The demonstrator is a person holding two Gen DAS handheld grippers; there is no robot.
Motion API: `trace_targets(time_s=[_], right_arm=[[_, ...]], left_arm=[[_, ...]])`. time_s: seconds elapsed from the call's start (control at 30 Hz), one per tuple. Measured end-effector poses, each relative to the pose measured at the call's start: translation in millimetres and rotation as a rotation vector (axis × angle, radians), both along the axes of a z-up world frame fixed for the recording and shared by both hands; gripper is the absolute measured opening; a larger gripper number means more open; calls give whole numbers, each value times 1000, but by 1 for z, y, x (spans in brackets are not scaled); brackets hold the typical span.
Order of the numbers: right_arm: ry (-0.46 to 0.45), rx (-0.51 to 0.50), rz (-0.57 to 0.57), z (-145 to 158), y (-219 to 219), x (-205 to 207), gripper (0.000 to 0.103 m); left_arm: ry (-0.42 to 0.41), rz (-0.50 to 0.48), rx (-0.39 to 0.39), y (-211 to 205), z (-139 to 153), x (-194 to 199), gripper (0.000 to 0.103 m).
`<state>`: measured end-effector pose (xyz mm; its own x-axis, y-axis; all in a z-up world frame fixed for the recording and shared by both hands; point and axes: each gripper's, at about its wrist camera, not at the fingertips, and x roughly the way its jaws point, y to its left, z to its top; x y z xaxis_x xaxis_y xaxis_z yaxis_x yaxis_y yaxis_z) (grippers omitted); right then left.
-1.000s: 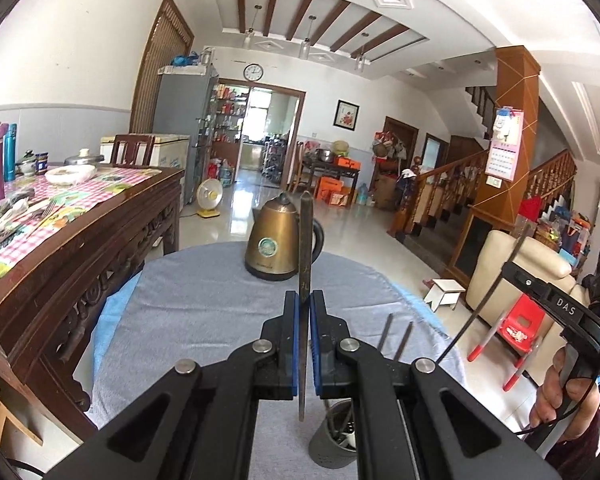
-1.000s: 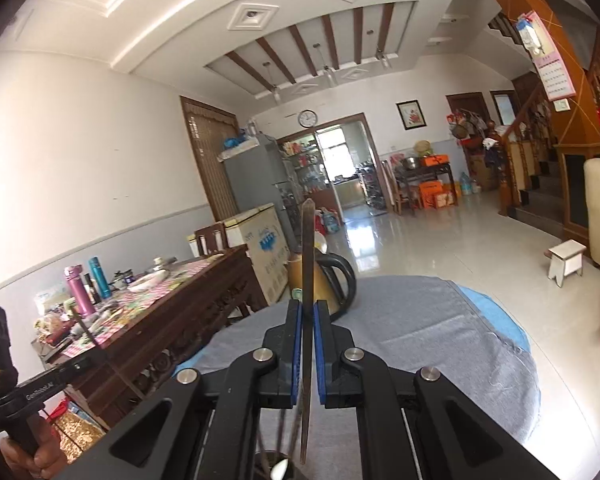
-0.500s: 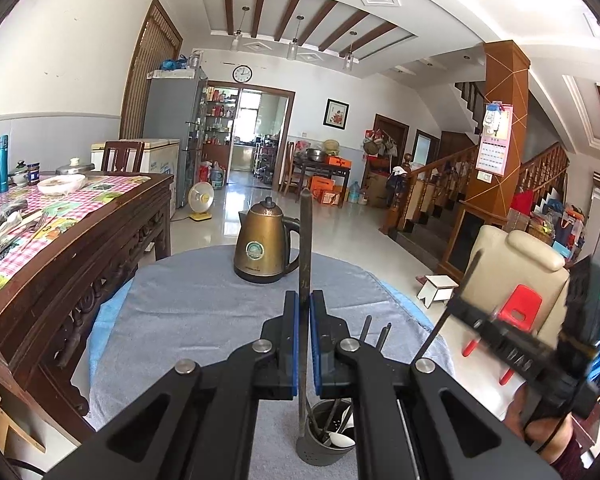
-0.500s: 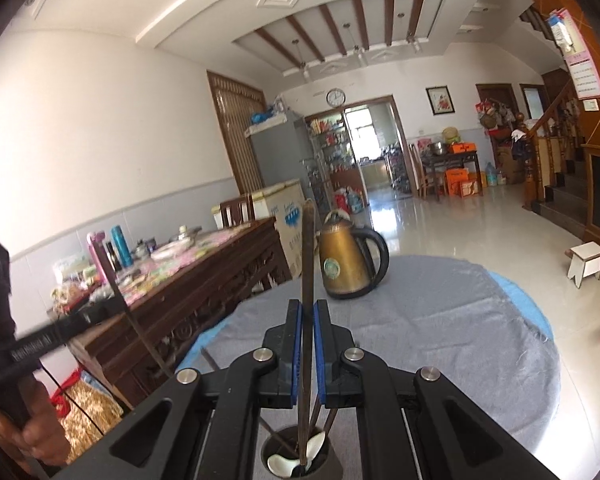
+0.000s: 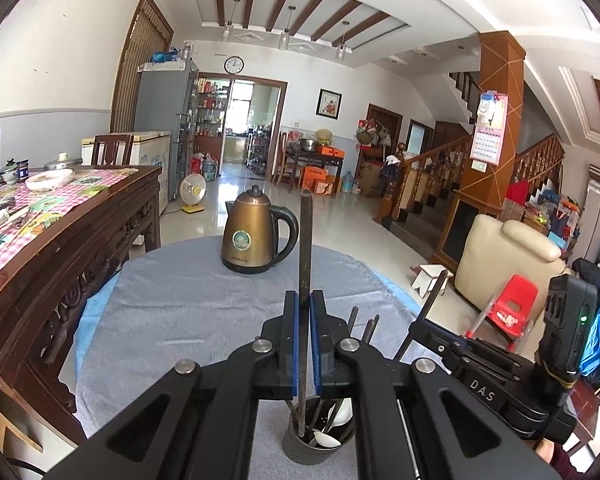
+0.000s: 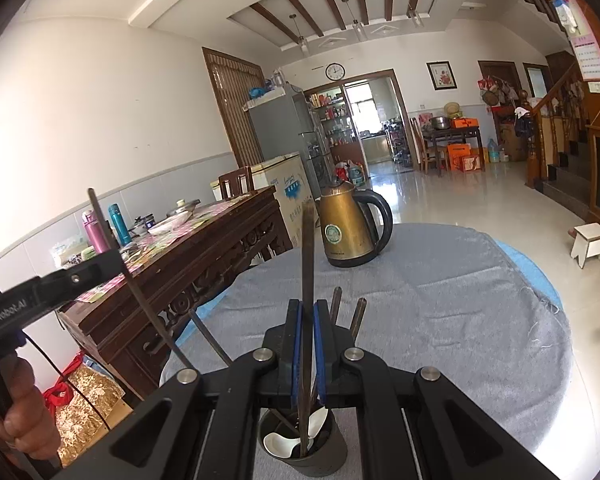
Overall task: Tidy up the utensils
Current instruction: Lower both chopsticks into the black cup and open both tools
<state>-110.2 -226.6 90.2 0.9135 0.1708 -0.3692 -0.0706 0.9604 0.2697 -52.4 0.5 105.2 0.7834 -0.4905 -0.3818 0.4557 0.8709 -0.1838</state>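
A grey utensil cup point(image 5: 312, 446) stands on the grey cloth of the round table, holding white spoons and several dark chopsticks; it also shows in the right wrist view point(image 6: 304, 450). My left gripper point(image 5: 307, 344) is shut on a dark chopstick point(image 5: 305, 248) held upright, its lower end inside the cup. My right gripper point(image 6: 309, 348) is shut on another dark chopstick point(image 6: 308, 248), also upright with its lower end in the cup. Each gripper shows in the other's view, the right one point(image 5: 432, 322) and the left one point(image 6: 114, 258), close beside the cup.
A bronze electric kettle point(image 5: 254, 236) stands at the far side of the round table point(image 5: 172, 296). A dark wooden side table point(image 5: 60, 232) with bottles, bowls and a checked cloth stands to the left. A cream sofa point(image 5: 508, 264) and red chair point(image 5: 514, 312) are to the right.
Both grippers have come down and closer together over the cup. The lower ends of both held chopsticks have gone into the cup.
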Motion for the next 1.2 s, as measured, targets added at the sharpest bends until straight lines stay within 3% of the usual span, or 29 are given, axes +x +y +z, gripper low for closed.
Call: trace_targets(time_s=[1.2], right_arm=[[82,30,18,-29,4,11,7]], left_arm=[[121,4,47,-18,-36,27,5]])
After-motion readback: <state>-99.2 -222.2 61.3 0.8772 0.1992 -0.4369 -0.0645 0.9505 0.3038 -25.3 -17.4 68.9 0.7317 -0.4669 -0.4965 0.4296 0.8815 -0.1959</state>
